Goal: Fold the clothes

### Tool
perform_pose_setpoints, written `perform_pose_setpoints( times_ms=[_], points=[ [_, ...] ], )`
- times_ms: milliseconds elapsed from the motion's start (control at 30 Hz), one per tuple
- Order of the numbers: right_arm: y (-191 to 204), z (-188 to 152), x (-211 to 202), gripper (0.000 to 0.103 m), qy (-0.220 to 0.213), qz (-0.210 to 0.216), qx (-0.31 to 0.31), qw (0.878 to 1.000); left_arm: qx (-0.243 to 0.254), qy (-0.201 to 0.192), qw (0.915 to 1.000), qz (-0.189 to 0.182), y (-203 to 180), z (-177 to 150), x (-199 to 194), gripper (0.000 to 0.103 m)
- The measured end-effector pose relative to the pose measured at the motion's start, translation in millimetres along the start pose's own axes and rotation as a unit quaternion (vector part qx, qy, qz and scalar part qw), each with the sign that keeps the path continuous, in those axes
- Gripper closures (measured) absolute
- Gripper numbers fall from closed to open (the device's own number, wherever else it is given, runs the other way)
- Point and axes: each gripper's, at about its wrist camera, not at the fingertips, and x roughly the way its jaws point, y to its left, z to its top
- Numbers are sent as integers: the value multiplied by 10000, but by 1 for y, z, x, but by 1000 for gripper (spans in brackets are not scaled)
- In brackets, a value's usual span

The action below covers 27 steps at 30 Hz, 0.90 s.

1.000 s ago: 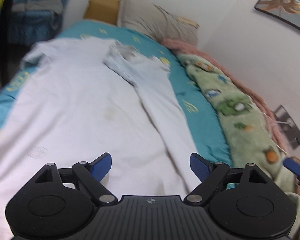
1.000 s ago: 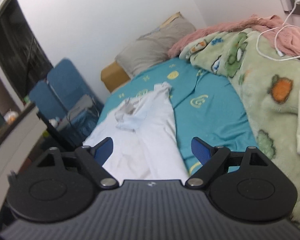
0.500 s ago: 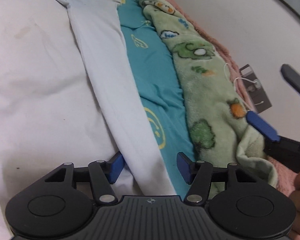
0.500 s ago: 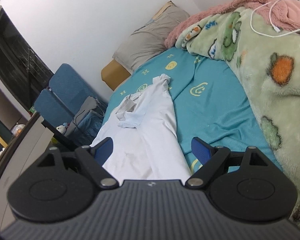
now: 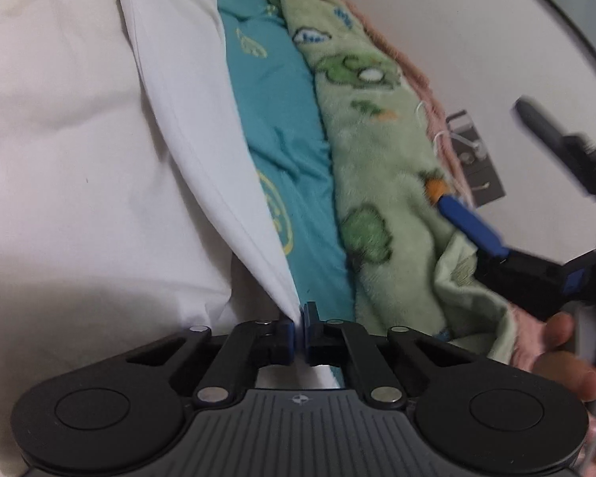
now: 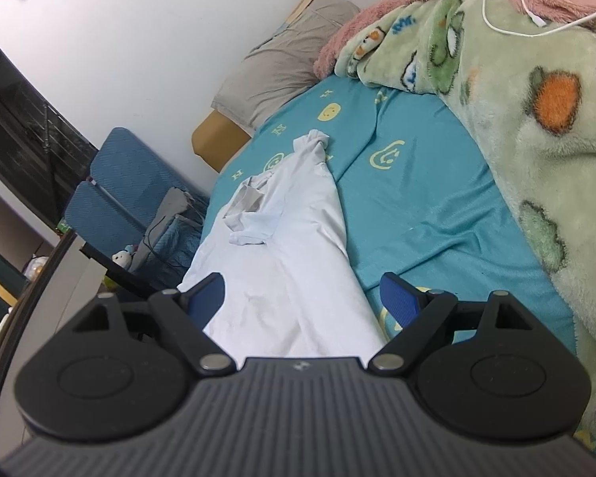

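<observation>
The white cotton shirt [image 5: 79, 151] lies spread on the teal smiley-print bed sheet [image 5: 282, 119], its long axis running away from both cameras toward the grey pillow [image 6: 286, 59] at the head of the bed. The left gripper [image 5: 298, 328] has its blue fingers [image 5: 285, 334] pressed together on the near corner of the shirt's folded-over side strip, so the cloth rises to the pinch in a taut ridge. The right gripper [image 6: 302, 298] hangs above the same near end with its fingers [image 6: 399, 298] spread wide apart and holding nothing (in the left view it sits off to the right, over the green cartoon fleece blanket [image 5: 381, 151]). The left is thus the nearer hand; the hem lies just ahead of and below the right fingers, so a second grip would likely come straight down there
</observation>
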Motion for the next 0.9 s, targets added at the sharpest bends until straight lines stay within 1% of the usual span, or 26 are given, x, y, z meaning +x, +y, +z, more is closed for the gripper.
perform_pose_setpoints(
  times_ms=[67,200,233,300,400,433,467,533,600,633,667,700,733,767,800,867,900],
  points=[
    [-1,0,0,16,-6,-22,33,10000,2,-134,9998,-119,-7,2,-16,100],
    [-4,1,-1,16,-8,-22,108,9999,-46,-199,9997,-155,-16,9,-52,100],
    [-4,1,-1,16,-13,-45,95,9999,-79,-208,9996,-147,-17,11,-62,100],
    [-4,1,-1,16,5,-65,75,10000,-169,-219,9996,-16,-14,11,-83,100],
    [-4,1,1,16,61,-58,67,9999,-343,-211,9987,312,0,9,-110,101],
    [-3,1,2,16,77,-77,49,9999,-396,-204,9980,457,5,8,-117,101],
    [-3,0,3,16,96,-94,29,9999,-434,-172,9966,684,11,5,-121,101],
    [-1,-1,4,16,133,-125,-14,9998,-508,-34,9921,1148,24,1,-122,101],
    [1,-2,5,16,161,-156,-60,9997,-582,139,9858,1572,36,-4,-119,100],
    [2,-4,5,16,172,-187,-90,9996,-620,185,9846,1624,39,-4,-117,100],
    [3,-5,5,16,183,-226,-122,9995,-654,217,9838,1655,41,-3,-116,97],
    [4,-6,4,16,190,-269,-150,9993,-678,206,9842,1622,42,0,-117,91],
    [5,-7,4,16,194,-313,-176,9992,-701,174,9847,1589,42,4,-119,88],
    [6,-8,3,16,182,-345,-207,9990,-719,75,9852,1552,42,9,-122,77],
    [7,-9,2,16,164,-372,-241,9989,-740,-21,9855,1524,42,14,-126,57],
    [11,-11,4,16,142,-464,-338,9982,-809,-230,9839,1577,44,34,-127,41],
    [13,-12,6,16,140,-498,-396,9979,-844,-344,9826,1620,45,46,-127,40]
  ],
)
